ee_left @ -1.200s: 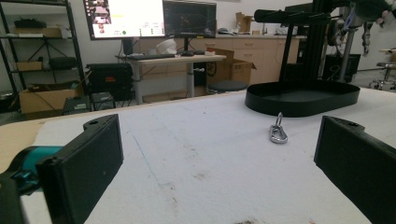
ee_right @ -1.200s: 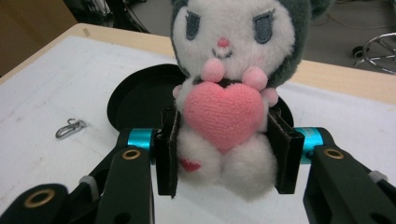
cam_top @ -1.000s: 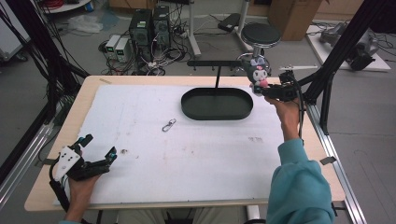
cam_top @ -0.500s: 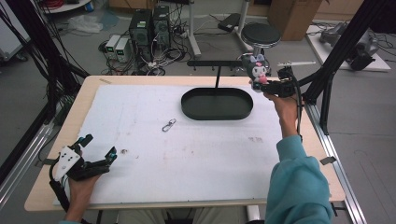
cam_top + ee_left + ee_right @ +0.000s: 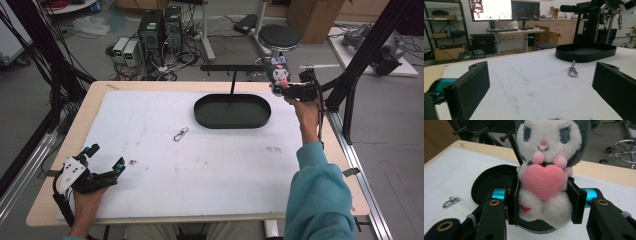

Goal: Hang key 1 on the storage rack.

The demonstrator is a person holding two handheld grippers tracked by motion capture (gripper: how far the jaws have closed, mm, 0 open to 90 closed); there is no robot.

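Right claw [image 5: 544,202]: half closed, pads clamped on plush toy [image 5: 547,167], held upright above far right end of black tray [image 5: 232,111]. Left claw [image 5: 102,161]: wide apart, holding nothing, well short of tray.

We see a plush doll [image 5: 546,167] of soft, fuzzy cloth, its pink heart of finer pile, between the matt black plastic jaws of the right gripper [image 5: 544,202], which carries glossy teal metal sleeves. The oval tray [image 5: 232,111] looks like matt black plastic. The snap hook [image 5: 573,70] is shiny metal. A rough, stained white sheet [image 5: 200,165] covers the pale wooden table [image 5: 95,92].
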